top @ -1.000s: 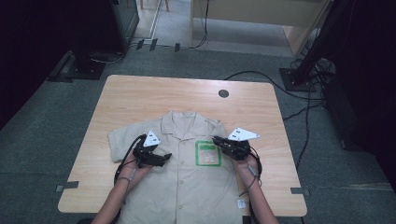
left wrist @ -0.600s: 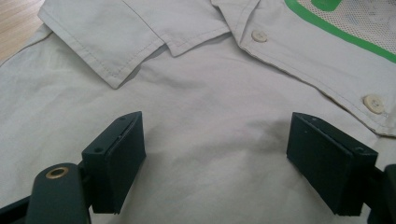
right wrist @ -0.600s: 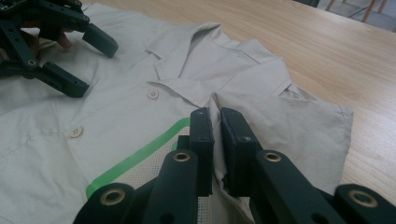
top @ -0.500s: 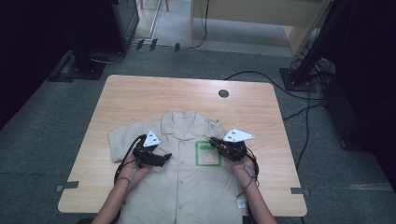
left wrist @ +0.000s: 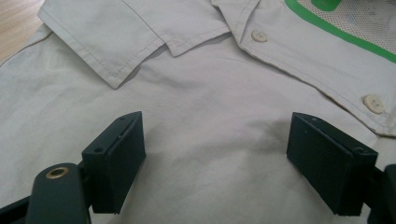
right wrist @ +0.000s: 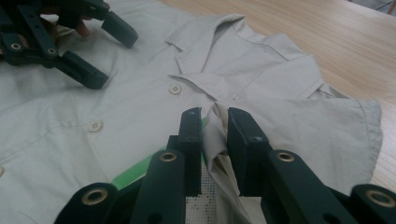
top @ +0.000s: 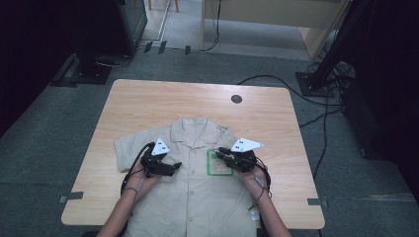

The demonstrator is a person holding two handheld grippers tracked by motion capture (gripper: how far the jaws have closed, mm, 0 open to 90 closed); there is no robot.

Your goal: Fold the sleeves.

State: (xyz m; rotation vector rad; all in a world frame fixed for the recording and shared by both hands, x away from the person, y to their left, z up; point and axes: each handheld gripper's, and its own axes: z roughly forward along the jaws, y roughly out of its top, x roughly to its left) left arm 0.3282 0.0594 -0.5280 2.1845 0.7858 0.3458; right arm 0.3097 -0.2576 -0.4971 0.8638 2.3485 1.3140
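A beige shirt (top: 197, 187) lies flat on the desk (top: 148, 103), low in the frame. At center left, the left gripper (left wrist: 215, 154) rests on its chest, jaws wide apart. Right of center, the right gripper (right wrist: 215, 140) has its jaws clamped on a pinched fold beside the green-bordered patch (top: 217, 165).

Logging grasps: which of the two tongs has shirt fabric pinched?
The right tongs: a fold of the shirt is squeezed between its jaws. The left tongs stand wide open over flat cloth.
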